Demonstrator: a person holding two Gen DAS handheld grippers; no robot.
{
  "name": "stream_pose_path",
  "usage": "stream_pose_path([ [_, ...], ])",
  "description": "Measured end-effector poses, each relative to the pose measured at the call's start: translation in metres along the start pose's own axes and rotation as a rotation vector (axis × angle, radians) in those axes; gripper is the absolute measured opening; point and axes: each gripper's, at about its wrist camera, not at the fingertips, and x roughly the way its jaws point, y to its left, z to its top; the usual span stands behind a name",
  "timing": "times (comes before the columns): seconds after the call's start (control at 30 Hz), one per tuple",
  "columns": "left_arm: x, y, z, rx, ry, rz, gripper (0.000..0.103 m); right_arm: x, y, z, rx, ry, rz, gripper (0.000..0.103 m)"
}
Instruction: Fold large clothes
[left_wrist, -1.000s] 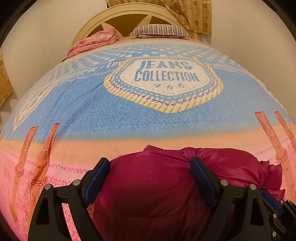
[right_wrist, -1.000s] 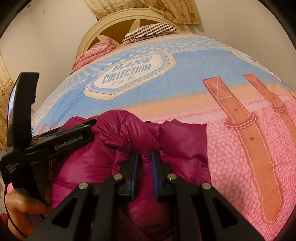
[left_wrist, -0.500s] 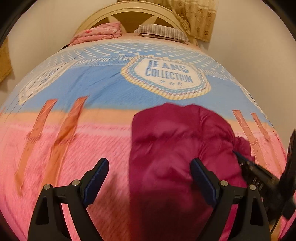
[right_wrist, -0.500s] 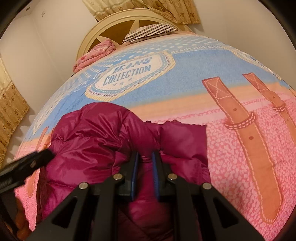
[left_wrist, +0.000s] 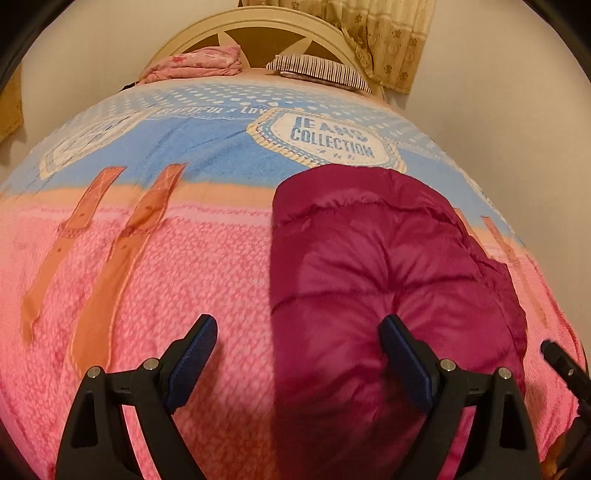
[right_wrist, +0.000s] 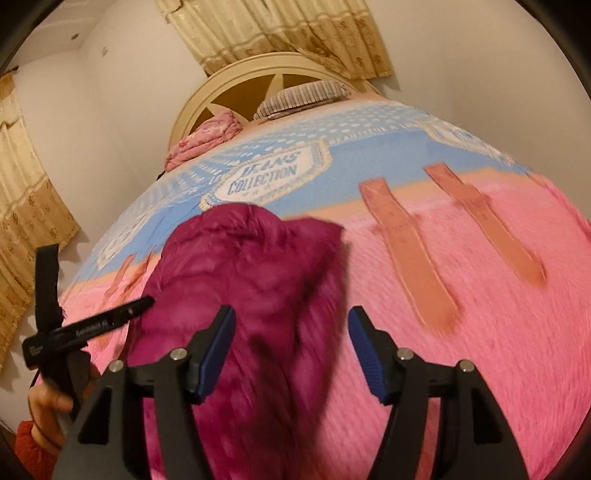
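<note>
Hovering over the near end of the bedspread, the left gripper has its two blue-padded fingers spread wide apart and holds nothing; its left finger hangs over bare pink cloth, while its right finger sits above the jacket's near left part. Whether that pad touches the fabric cannot be told. The right gripper is likewise spread wide and empty, its left finger over the jacket's right half and its right finger over the pink bedspread just beside the jacket's right edge. In the right wrist view the left tool shows as a black bar with white lettering, held by the person's left hand at the jacket's left side, the hand gripping the handle from below.

A magenta puffer jacket lies on the bedspread as a compact, roughly rectangular bundle, its long axis running from the near edge toward the "JEANS COLLECTION" badge. Its far end just overlaps the badge's lower edge. Quilted seams cross the shiny fabric, and creases radiate from a puckered spot near its middle. Its left edge is straight; the right side bulges and looks rumpled. The right wrist view is motion-blurred.
</note>
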Motion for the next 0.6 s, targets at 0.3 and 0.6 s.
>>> stream_pose_path([
  [0.3, -0.014, 0.017, -0.001, -0.059, -0.01, -0.117, 0.091, 0.006, -0.017, -0.013, 0.09, 0.069, 0.083, 0.067],
  [0.6, 0.022, 0.004, 0.003, -0.059, 0.039, -0.307, 0.091, 0.053, -0.015, 0.002, 0.119, 0.104, 0.147, 0.077],
])
